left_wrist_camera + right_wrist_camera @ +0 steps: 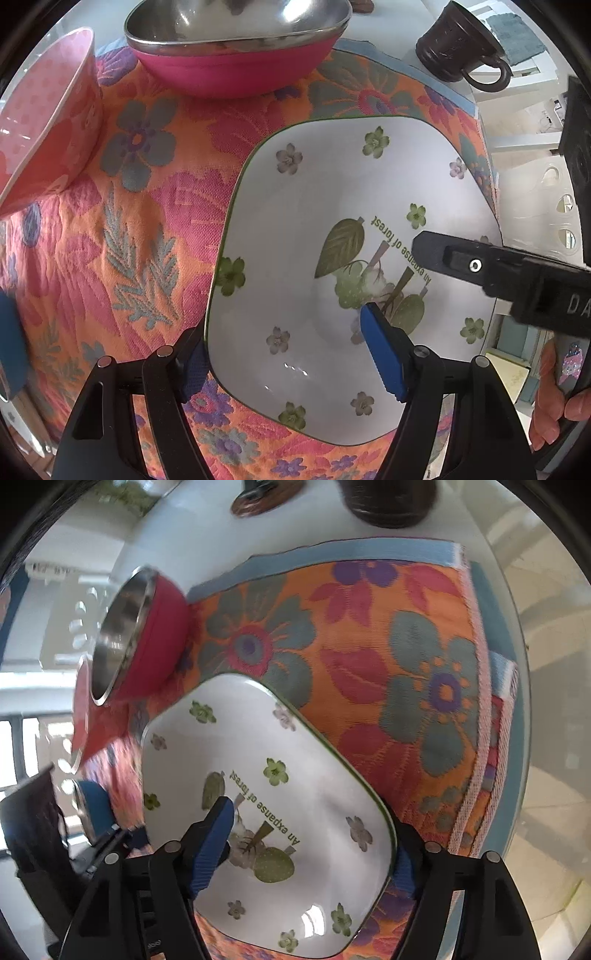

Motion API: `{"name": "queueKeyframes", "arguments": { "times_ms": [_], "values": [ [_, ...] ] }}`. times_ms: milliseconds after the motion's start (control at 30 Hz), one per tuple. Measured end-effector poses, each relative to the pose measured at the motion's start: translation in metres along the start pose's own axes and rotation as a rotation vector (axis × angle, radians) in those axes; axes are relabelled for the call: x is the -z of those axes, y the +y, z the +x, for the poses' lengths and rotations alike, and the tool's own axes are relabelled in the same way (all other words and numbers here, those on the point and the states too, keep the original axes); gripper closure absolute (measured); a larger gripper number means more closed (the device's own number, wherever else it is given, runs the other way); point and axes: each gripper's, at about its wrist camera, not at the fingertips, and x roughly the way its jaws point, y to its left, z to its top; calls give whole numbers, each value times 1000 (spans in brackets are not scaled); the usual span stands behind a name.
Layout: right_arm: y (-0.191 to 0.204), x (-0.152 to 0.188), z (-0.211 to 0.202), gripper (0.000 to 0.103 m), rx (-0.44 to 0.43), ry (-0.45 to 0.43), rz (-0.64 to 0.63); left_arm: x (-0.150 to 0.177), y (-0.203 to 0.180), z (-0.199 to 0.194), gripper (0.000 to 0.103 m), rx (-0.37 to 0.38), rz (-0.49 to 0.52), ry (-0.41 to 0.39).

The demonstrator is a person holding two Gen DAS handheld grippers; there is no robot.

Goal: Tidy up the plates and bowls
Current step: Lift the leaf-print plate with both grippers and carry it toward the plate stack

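A white square bowl [332, 192] with green flowers and the words "An expanse of forest" sits on the floral cloth [147, 221]. My left gripper [288, 354] straddles its near rim, one blue pad inside, one outside under the rim. My right gripper [310, 853] straddles the same bowl [314, 794] from the other side, one pad inside, one outside; it also shows in the left wrist view [461, 258]. I cannot tell whether either pinches the rim. A pink steel-lined bowl [236, 55] and a pink patterned bowl [48, 122] stand beyond.
A dark brown mug [458, 48] stands on the white table past the cloth. A blue steel-lined bowl [92, 812] is at the left in the right wrist view. The table edge [517, 701] runs close on the right.
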Motion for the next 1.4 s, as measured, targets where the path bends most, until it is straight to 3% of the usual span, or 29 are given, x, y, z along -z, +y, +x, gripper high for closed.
{"name": "queueKeyframes", "arguments": {
  "times_ms": [267, 767, 1400],
  "values": [
    [28, 6, 11, 26, 132, 36, -123, 20, 13, -8, 31, 19, 10, -23],
    [75, 33, 25, 26, 92, 51, -135, 47, 54, -37, 31, -4, -15, -58],
    [136, 65, 13, 26, 103, 12, -137, 49, 82, -48, 31, 27, -15, -65]
  ]
}}
